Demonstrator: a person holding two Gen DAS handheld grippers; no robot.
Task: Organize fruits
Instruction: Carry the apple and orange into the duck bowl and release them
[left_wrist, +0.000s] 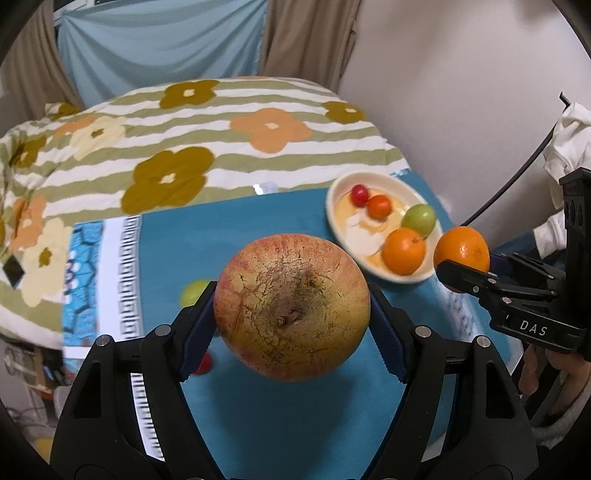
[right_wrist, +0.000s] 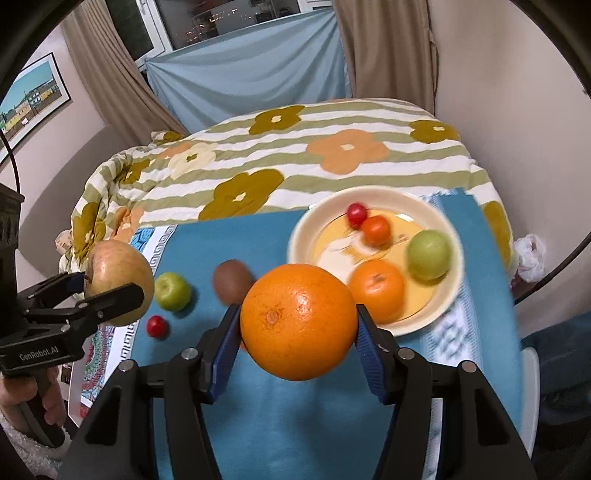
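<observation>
Both grippers hold fruit in the air above the teal cloth, near the cream bowl.

The left gripper (left_wrist: 291, 314) pinches a large russeted apple (left_wrist: 291, 308) between its blue pads, clear of the teal cloth (left_wrist: 295, 424); the right gripper (right_wrist: 297, 326) clamps a big orange (right_wrist: 298, 321) the same way, its near finger close to the bowl's rim. The cream bowl (right_wrist: 306, 221) sits toward the cloth's far right corner and holds a small orange (right_wrist: 376, 288), a green fruit (right_wrist: 429, 254), a red-orange fruit (right_wrist: 376, 229) and a small red fruit (right_wrist: 357, 213), with bare room on its left half. On the cloth left of the bowl lie a kiwi (right_wrist: 232, 280), a green apple (right_wrist: 172, 290) and a red cherry-sized fruit (right_wrist: 156, 325), well apart, near the cloth's patterned left border. A flowered quilt (right_wrist: 332, 162) butts against the far edge.
</observation>
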